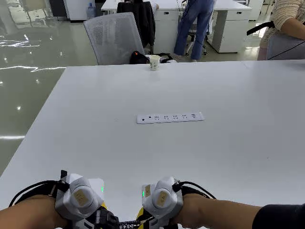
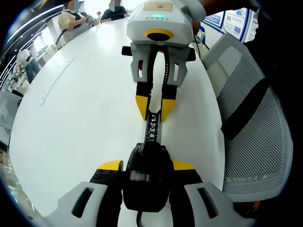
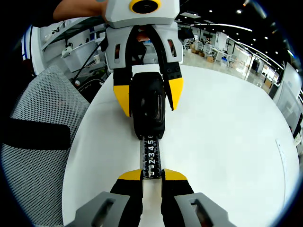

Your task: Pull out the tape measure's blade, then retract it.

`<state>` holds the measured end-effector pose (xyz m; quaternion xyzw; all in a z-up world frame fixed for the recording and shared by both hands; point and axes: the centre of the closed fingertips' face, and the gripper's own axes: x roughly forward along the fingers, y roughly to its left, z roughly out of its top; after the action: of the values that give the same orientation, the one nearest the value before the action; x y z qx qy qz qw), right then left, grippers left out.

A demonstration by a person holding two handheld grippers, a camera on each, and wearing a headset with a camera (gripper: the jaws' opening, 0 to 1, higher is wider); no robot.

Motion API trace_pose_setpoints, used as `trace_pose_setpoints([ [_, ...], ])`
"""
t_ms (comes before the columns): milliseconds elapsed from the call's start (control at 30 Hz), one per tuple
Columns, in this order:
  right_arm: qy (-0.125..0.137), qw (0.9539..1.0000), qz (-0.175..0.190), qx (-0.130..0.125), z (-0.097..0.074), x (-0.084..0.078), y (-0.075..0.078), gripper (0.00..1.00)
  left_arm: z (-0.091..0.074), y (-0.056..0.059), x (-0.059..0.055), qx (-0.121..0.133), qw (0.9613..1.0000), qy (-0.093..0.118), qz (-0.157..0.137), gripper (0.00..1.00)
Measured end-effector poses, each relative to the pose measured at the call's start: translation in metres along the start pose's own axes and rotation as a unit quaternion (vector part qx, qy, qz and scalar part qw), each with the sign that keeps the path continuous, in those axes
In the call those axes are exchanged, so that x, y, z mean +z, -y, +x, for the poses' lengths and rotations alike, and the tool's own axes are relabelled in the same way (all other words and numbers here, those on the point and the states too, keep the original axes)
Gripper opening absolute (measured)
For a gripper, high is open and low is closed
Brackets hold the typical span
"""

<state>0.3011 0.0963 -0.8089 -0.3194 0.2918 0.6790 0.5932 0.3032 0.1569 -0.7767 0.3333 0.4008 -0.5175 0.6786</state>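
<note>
Two holds: left tool (image 2: 147, 166) clamps the rigid tape measure case (image 3: 148, 106); right tool (image 3: 151, 176) pinches the blade (image 3: 151, 156) tip, over the worktop (image 1: 190, 157). Blade looks thin, springy, slick; grip flat.

Grippers: two, the left gripper (image 2: 147, 165) and the right gripper (image 3: 151, 174)
Tape measure (image 3: 148, 106): one
Blade (image 3: 151, 156): one
Table (image 1: 95, 119): one
Power strip (image 1: 170, 117): one, centre of the head view
Paper cup (image 1: 154, 62): one, upper centre
Grey mesh chair (image 1: 114, 38): one, upper left
People in the head view: two, a standing person (image 1: 193, 24) at top centre and a sleeve (image 1: 290, 16) at upper right
</note>
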Motion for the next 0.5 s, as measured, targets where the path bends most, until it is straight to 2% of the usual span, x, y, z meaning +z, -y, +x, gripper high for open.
trace_pose_setpoints([
  [500, -0.003, 1.0, 0.005, -0.002, -0.0075, -0.0083, 0.0, 0.11, 0.0002, 0.0006, -0.0001, 0.0, 1.0, -0.001, -0.001, 0.32],
])
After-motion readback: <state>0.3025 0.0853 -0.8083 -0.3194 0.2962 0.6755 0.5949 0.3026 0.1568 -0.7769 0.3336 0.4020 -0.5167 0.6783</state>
